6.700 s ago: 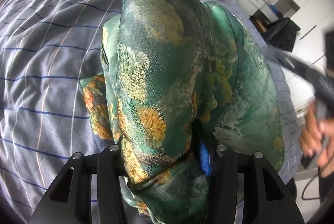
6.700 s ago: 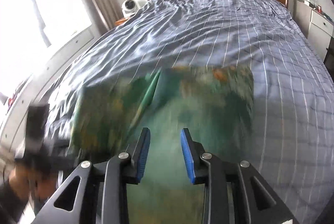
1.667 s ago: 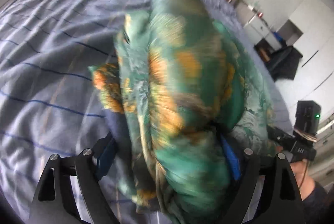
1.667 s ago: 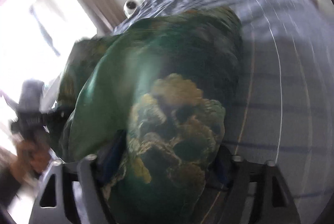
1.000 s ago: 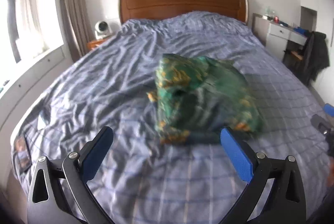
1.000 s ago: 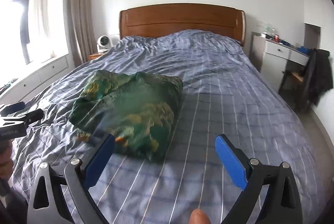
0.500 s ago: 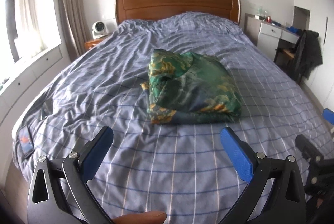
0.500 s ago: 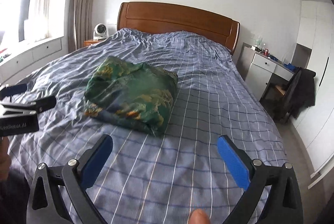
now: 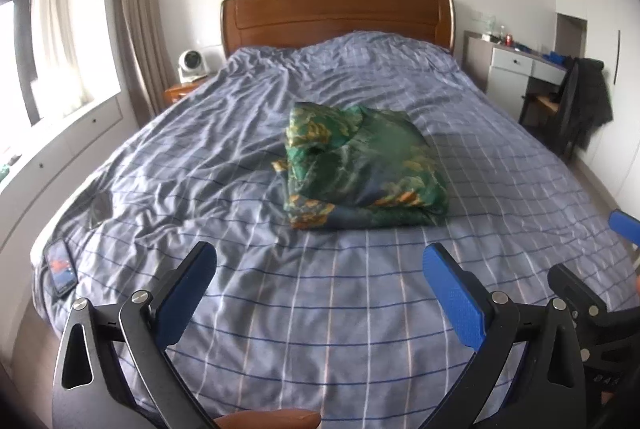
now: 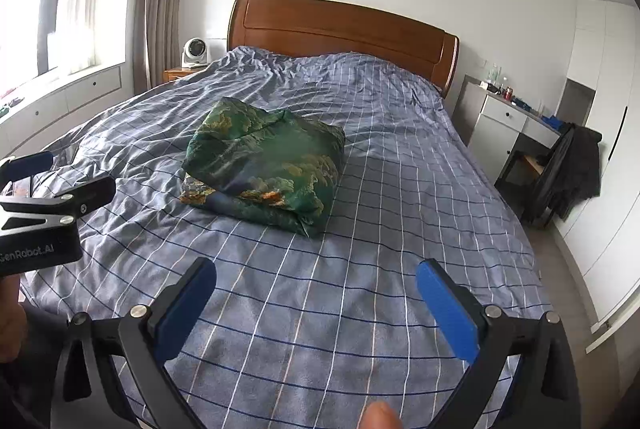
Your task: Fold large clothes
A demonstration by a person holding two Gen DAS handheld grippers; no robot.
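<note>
- The folded green garment of shiny patterned fabric with gold and orange motifs [image 9: 362,169] lies in a compact bundle on the middle of the bed, on the blue-grey checked duvet [image 9: 320,301]; neither claw touches it.
- The left gripper [image 9: 320,261], with black arms and blue pads, has its jaws spread wide and holds nothing; it hangs over the foot end of the duvet, well apart from the garment.
- The right gripper [image 10: 316,277] is likewise spread wide and empty, near the foot of the bed, with the garment [image 10: 268,165] ahead and slightly to its left.
- In the right wrist view the left gripper [image 10: 44,197] shows at the left edge.
- A brown wooden headboard [image 9: 336,17] stands behind the duvet.
- A small white round fan [image 9: 192,65] sits on a wooden nightstand beside the bed.
- A dark smartphone [image 9: 60,269] lies at the duvet's near left corner.
- A black jacket [image 10: 572,169] hangs over a chair by the white desk.
</note>
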